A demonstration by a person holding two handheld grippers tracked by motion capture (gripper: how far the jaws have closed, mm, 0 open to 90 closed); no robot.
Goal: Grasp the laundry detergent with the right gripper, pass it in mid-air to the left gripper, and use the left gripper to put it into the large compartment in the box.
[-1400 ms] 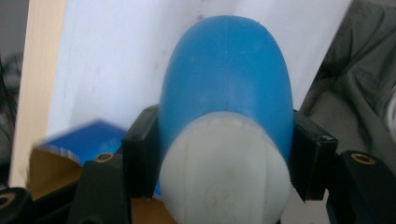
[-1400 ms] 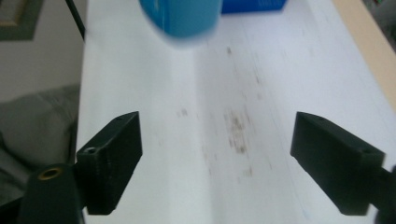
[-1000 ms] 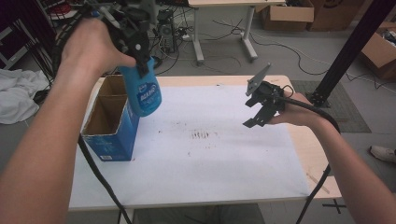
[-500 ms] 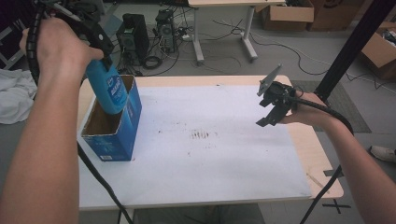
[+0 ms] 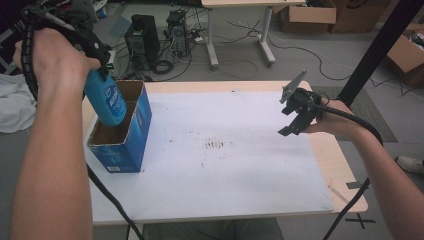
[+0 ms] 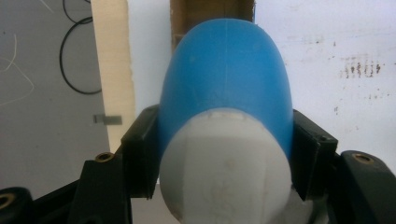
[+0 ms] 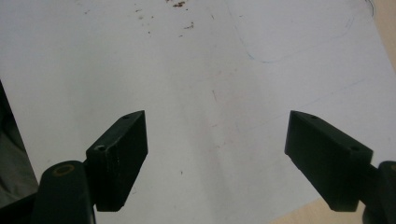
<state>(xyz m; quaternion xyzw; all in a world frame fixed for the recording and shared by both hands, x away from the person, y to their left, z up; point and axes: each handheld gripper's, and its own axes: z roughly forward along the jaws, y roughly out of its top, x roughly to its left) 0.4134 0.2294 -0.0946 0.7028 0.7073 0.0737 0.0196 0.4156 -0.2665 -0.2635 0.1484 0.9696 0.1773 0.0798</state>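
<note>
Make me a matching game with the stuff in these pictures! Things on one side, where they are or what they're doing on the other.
Things:
1. blue bottle
2. blue cardboard box
3. right gripper
4. left gripper

States:
a. open, nothing between its jaws
b. standing open-topped at the table's left edge
c. shut on the neck just below a white cap
d. held above the box opening

Pairs: 1-d, 2-b, 3-a, 4-c

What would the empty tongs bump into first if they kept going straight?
Probably the white table top. The right tongs are open with nothing between them, and their view looks down on that bare sheet with nothing in the way. How far off it is, I cannot tell.
</note>
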